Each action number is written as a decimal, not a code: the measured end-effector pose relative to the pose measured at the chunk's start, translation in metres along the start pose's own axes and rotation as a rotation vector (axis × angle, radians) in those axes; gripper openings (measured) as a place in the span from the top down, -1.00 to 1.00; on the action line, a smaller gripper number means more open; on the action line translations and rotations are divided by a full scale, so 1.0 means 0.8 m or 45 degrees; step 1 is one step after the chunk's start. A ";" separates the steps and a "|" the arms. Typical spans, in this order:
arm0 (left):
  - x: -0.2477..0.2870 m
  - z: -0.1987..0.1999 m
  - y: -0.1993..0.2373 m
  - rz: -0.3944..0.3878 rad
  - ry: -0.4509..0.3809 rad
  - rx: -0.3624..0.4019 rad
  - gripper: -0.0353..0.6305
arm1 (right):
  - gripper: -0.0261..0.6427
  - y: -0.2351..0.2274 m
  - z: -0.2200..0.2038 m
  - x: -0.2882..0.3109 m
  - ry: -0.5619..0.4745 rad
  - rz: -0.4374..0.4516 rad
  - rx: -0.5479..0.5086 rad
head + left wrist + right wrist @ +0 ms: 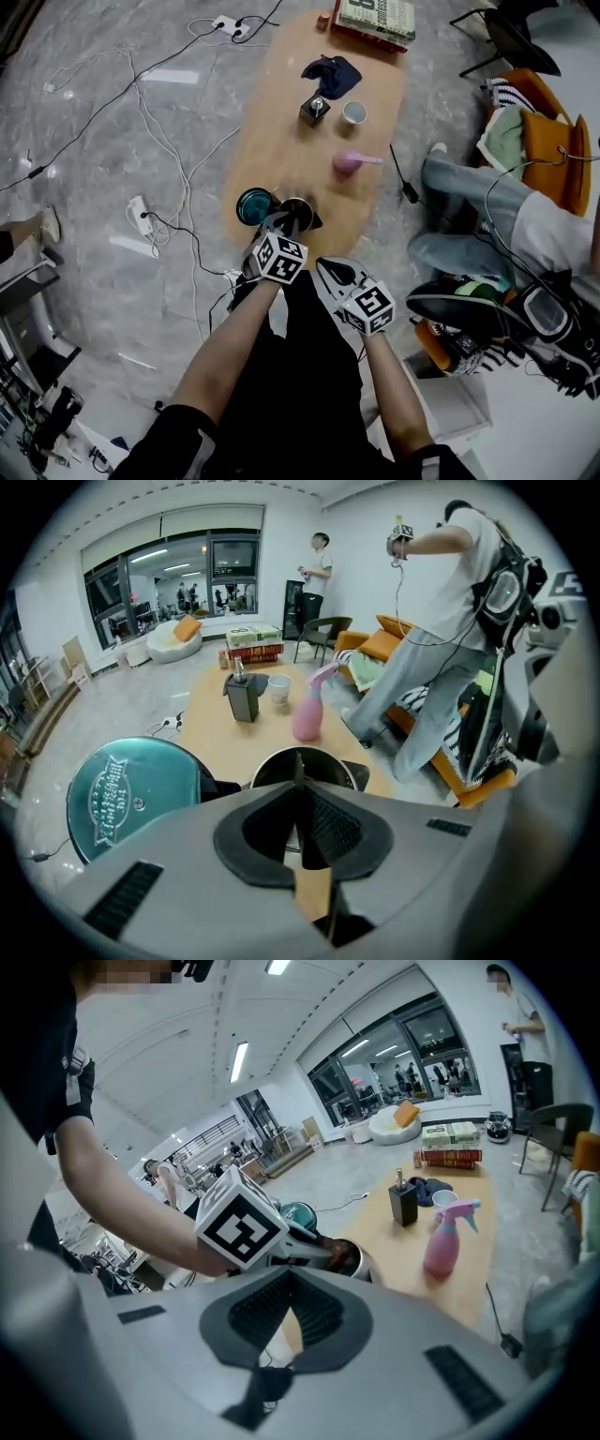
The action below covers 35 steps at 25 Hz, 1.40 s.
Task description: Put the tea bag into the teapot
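Observation:
The teapot (298, 208) is a dark round pot with an open top at the near end of the wooden table (281, 112). My left gripper (286, 223) hovers right over its mouth, shut on the tea bag. In the left gripper view the tea bag (298, 772) shows only as a thin edge sticking up from the closed jaws above the teapot (267, 766). In the right gripper view a reddish-brown bit hangs at the left gripper's tip over the teapot (366, 1265). My right gripper (324, 266) is shut and empty, held back off the table's near edge.
A teal round lid (253, 204) lies left of the teapot. Farther along stand a pink spray bottle (347, 162), a paper cup (354, 112), a black dispenser (314, 110), a dark cloth (333, 73) and books (375, 19). A person's legs (469, 197) are at the table's right. Cables (159, 141) cross the floor.

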State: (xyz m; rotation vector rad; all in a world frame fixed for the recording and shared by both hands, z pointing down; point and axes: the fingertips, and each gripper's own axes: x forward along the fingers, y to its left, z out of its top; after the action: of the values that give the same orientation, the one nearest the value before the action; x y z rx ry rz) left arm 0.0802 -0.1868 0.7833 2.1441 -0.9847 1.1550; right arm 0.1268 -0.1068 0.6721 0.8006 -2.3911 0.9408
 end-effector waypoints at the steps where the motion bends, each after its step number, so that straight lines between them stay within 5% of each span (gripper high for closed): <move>1: 0.001 0.001 0.000 0.003 0.005 0.005 0.79 | 0.91 -0.001 0.000 0.000 0.000 0.001 0.000; 30: 0.007 -0.013 -0.008 0.012 0.033 -0.087 0.65 | 0.91 -0.017 -0.014 -0.008 -0.014 0.021 0.023; 35: 0.001 -0.013 -0.005 -0.033 -0.006 -0.198 0.65 | 0.90 -0.015 -0.017 -0.006 -0.016 0.029 0.023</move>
State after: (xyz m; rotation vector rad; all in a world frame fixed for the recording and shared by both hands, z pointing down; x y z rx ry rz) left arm 0.0787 -0.1773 0.7893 2.0314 -1.0118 1.0266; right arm 0.1408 -0.1030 0.6839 0.7895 -2.4106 0.9700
